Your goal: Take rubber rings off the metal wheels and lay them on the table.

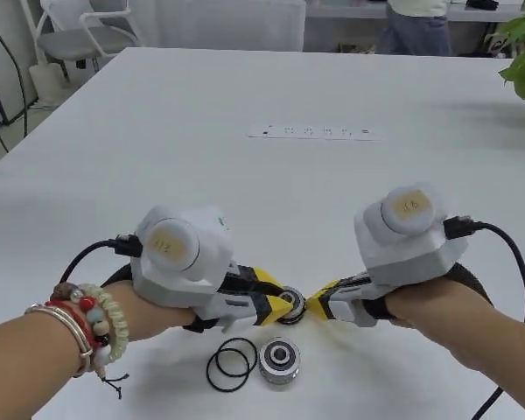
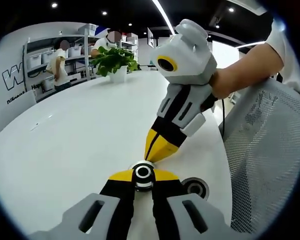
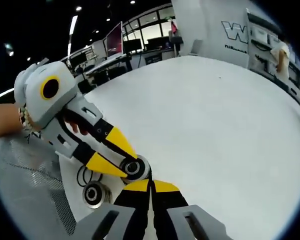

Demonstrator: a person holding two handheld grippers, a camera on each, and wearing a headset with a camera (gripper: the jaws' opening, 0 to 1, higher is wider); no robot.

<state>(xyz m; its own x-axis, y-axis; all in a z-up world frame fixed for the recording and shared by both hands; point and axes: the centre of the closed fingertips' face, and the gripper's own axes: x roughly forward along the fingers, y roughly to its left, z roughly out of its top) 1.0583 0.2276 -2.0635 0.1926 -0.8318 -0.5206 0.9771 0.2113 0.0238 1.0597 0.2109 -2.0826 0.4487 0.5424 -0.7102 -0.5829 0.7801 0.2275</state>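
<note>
**Colours on my tabletop**

My left tool [image 1: 283,308] and right tool [image 1: 318,306] match: pale grey bodies, black mid-sections, yellow tips. The wheel [image 1: 290,304] between them is silver with a dark centre, and so is the second wheel [image 1: 279,360]. The rubber rings [image 1: 231,363] are black (thin outlines against white). The tabletop [image 1: 245,175] is plain white. My bracelets [image 1: 92,324] carry red, cream and brown beads.

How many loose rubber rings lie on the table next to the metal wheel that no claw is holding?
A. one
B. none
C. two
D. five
C: in the head view, two black rubber rings lie overlapping on the table, right beside the loose metal wheel.
</note>
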